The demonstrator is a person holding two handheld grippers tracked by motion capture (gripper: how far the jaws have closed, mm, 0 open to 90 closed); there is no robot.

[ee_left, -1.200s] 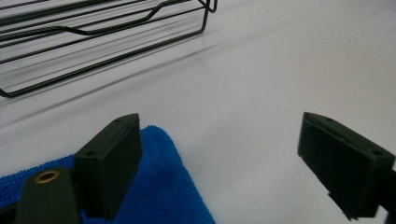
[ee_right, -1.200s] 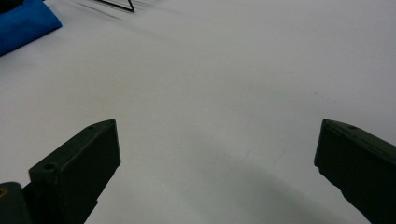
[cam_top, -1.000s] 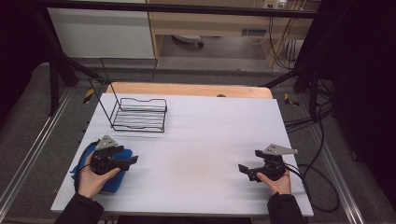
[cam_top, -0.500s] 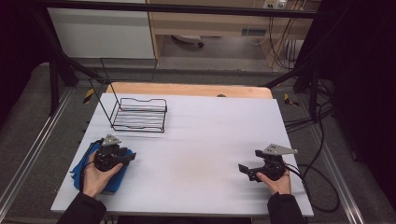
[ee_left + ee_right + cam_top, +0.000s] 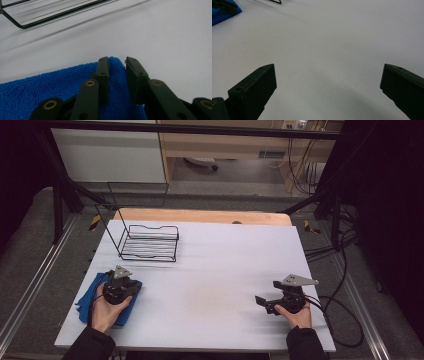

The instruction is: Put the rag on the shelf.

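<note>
Left hand-held gripper over blue cloth at near-left corner of white worktop; jaws just been closing, cloth corner bunched between them, pads pressing its fold (narrow gap remains). Right hand-held gripper rests on bare worktop at near right, jaws spread wide, nothing between. Black wire basket stands farther back, apart from cloth.

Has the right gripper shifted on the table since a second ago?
No. The right gripper sits at the same spot by the table's near right corner, as far from the wire basket as before, jaws wide open.
</note>
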